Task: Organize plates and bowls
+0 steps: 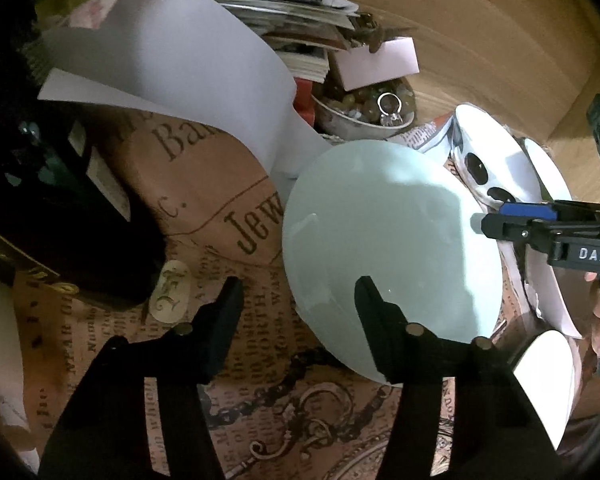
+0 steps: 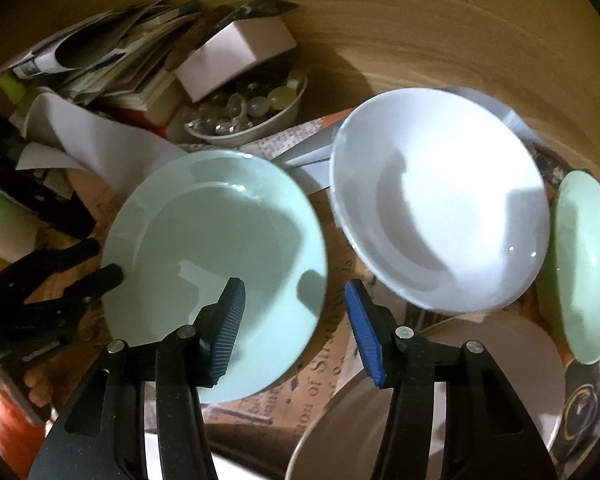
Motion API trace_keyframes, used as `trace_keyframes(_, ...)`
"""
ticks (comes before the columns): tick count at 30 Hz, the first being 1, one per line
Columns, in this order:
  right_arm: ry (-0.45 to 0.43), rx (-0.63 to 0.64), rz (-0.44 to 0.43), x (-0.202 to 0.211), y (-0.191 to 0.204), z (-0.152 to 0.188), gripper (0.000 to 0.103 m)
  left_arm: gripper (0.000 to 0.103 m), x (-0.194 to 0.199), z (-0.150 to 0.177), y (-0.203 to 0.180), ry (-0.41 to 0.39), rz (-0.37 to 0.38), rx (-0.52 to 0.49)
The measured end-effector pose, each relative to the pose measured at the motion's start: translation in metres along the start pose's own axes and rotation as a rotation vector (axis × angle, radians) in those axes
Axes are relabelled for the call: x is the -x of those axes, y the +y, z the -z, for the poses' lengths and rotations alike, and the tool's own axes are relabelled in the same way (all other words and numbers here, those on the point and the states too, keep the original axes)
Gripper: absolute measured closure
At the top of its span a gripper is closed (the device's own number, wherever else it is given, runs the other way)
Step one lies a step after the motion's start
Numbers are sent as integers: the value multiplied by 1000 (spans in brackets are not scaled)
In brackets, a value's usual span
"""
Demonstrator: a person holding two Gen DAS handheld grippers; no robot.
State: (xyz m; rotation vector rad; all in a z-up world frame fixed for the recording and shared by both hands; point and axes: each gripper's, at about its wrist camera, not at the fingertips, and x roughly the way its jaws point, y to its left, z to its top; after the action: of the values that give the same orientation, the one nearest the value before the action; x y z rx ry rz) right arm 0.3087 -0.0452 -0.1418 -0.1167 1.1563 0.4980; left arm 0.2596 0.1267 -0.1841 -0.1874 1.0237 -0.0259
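Pale green plate (image 2: 214, 268) lying flat on a table covered with a newsprint-pattern cloth (image 1: 204, 208); it serves as landmark. The left gripper (image 1: 298, 300) straddles the plate's near-left rim, one finger over the plate, the other over the cloth; its jaws stand half open and whether the pads press the rim cannot be told. The right gripper (image 2: 296, 320), with blue ribbed pads, straddles the opposite rim in the same way, jaws narrowed, contact equally unclear.

Right of the plate, just apart from it, stands a white bowl (image 2: 440, 200); beyond that bowl a second green dish (image 2: 588, 264) is seen edge-on, and a beige plate (image 2: 440, 392) lies nearer the camera. Behind the landmark plate: a small bowl of glass beads (image 2: 244, 116), a white box (image 2: 236, 56), a pile of papers and books (image 2: 100, 60), and a curled white sheet (image 1: 172, 68).

Legible writing: "Jew" and "Ba" on the cloth in the left wrist view, "DAS" on the right gripper's body; "of" on the cloth in the right wrist view.

Only the left wrist view shows a dark box (image 1: 60, 208) left of the plate; only the right wrist view shows the white bowl's whole interior.
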Motion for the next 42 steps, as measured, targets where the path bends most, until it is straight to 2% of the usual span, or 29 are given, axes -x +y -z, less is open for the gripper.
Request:
trace_keyframes(11,83,74,110,-16,21,-10,53,46,1,-1,1,-6,13,8)
trace_keyframes(21,121,100,162,-42,42,-8,55,46,20,11,10,-21,29,2)
trace_keyframes(25,105,83,134,-43,38,-7,58,46,21,13,15,-16,31,0)
trace_keyframes(27,97,75,117,-39,33,-6,67,48,20,14,17,-9,31,1)
trace_keyframes(30,116,76,44,-43,32,-8,81,55,14,12,18,9,36,4)
trace_keyframes(32,111,114,59,-44,37,-7,83,58,12,12,19,15,35,7)
trace_keyframes(37,108,142,92,-59,48,-9,83,63,10,13,23,21,33,17)
trace_keyframes(42,121,139,76,-81,54,-15,73,64,12,15,27,22,35,18)
